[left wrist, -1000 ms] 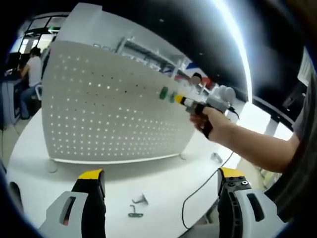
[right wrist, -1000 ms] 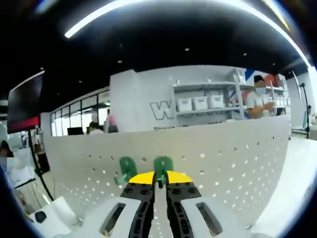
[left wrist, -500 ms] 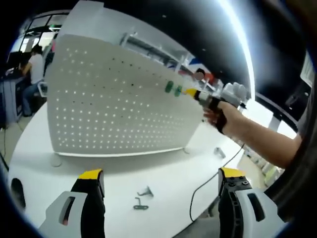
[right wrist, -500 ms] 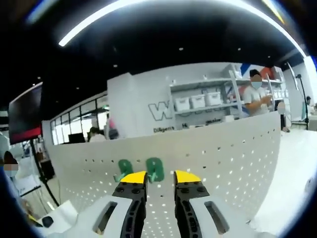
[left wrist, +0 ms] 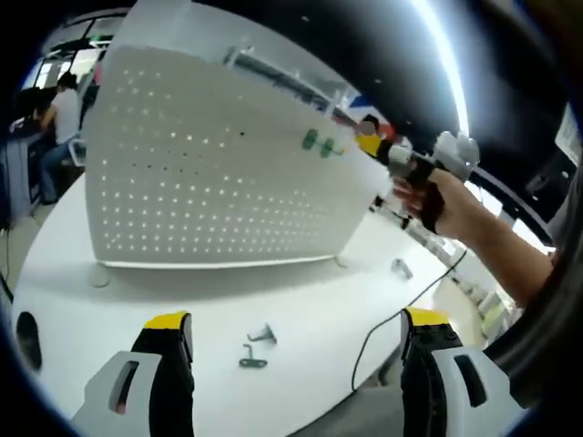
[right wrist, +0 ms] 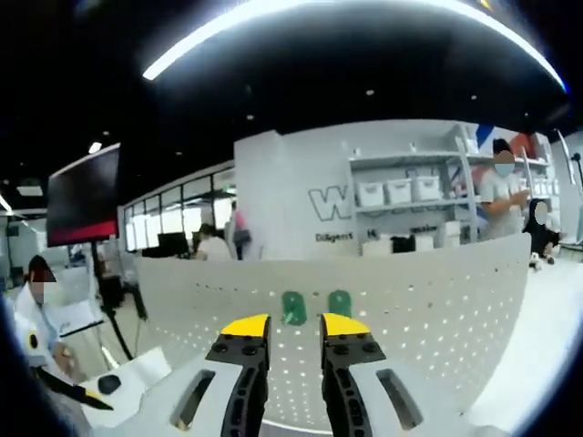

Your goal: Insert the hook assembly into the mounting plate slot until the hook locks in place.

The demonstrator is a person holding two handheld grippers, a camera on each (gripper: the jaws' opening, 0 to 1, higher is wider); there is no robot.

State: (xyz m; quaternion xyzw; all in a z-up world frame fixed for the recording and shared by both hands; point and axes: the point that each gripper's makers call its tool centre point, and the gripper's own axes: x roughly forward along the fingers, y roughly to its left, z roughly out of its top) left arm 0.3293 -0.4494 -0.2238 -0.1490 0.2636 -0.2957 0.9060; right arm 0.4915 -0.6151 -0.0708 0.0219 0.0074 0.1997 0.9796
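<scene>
**Two green hooks seated on the pegboard, both grippers released**

Left gripper view. A white round table (left wrist: 301, 319) is shown, carrying an upright white perforated mounting plate (left wrist: 200, 182). Two green hooks (left wrist: 319, 144) are seen side by side high on the plate's face. Two small metal hooks (left wrist: 255, 348) lie loose on the table between the plate and the left gripper (left wrist: 296, 323), whose yellow-tipped jaws are spread wide with nothing between them. The right gripper (left wrist: 369, 144) is held in a hand (left wrist: 451, 205) just beside the green hooks, apart from them. A seated person is visible at far left under a dark ceiling with a light strip.

Right gripper view. The mounting plate (right wrist: 437, 300) is faced head-on; shelving, windows and a dark screen stand behind it. The green hooks (right wrist: 317, 306) sit just above the right gripper (right wrist: 282, 326), whose jaws are parted and grasp nothing.
</scene>
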